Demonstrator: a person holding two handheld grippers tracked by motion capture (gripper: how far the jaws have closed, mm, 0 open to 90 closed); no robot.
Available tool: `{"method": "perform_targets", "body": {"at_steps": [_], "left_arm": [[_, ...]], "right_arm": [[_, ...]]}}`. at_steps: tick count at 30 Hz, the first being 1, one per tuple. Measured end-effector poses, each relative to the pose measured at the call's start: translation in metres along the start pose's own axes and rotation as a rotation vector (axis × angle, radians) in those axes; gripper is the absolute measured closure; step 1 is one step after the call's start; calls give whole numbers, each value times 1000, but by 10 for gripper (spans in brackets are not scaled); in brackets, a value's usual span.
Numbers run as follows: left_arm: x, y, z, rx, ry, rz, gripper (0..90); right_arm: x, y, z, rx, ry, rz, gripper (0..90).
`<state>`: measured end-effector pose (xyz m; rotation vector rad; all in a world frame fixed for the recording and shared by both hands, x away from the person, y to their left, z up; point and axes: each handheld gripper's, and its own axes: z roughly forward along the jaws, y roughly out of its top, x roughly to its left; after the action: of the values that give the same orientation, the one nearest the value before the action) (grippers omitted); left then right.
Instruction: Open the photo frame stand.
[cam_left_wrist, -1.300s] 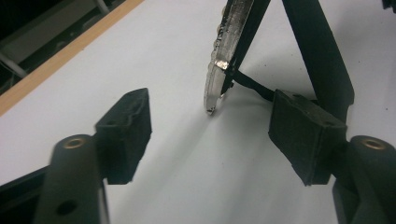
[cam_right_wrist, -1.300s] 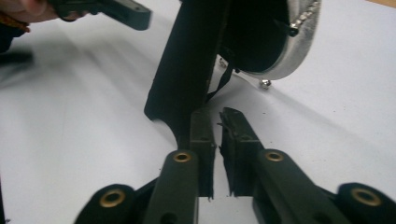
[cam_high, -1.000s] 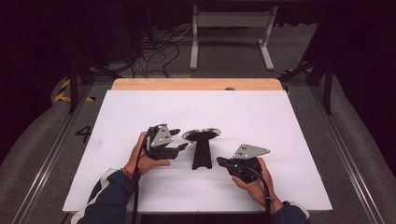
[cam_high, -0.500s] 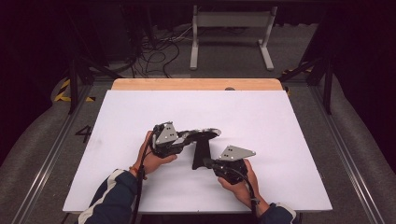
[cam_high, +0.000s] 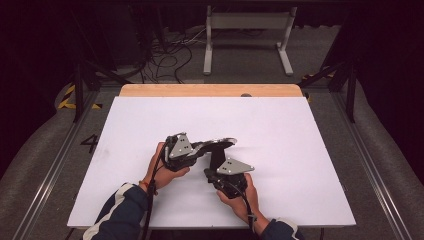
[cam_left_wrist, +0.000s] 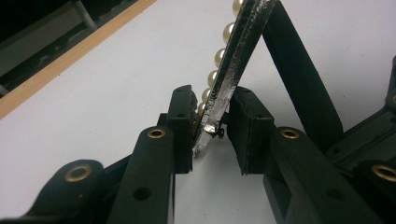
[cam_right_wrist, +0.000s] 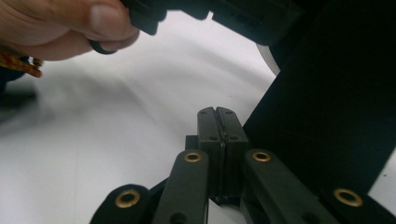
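Gripping the rim of a flat, silver-edged plate (cam_left_wrist: 243, 42), the left gripper (cam_high: 196, 152) has just been closing its jaws; in the left gripper view both pads (cam_left_wrist: 183, 123) press on that thin edge, a row of pearl-like beads (cam_left_wrist: 215, 65) running along one face. The plate sits on a black stand (cam_high: 216, 162), tilted, toward the near edge of the white table (cam_high: 300, 150), about midway between its left and right edges. Right gripper (cam_high: 216, 176): jaws pressed together with nothing between them, just beside the black stand's base, which rises dark at the right of the right gripper view (cam_right_wrist: 336, 93). The left hand (cam_right_wrist: 60, 28) shows at the top left there. Right hand (cam_high: 240, 192) near the table's near edge.
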<state>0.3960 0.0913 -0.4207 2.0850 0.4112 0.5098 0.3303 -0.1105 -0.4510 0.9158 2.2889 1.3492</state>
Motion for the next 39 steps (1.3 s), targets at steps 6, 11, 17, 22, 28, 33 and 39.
{"method": "perform_targets", "body": {"at_steps": [6,11,17,22,28,33,39], "left_arm": [[-3,1,0,6,11,2,723],[-5,3,-2,18,17,15,732],[-6,2,-3,22,1,22,748],[-5,1,-4,9,-11,6,748],[-2,-1,-2,-15,-36,-17,734],[1,-6,3,5,-42,-27,719],[2,-9,8,3,-48,-36,714]], "right_arm": [[6,-1,5,37,-16,-32,900],[7,-3,5,55,-28,-46,900],[7,-4,2,80,-48,-46,900],[7,-5,1,82,-52,-45,900],[4,-5,1,78,-35,-34,900],[4,-5,1,74,-35,-31,900],[4,-6,4,81,-29,-31,900]]}}
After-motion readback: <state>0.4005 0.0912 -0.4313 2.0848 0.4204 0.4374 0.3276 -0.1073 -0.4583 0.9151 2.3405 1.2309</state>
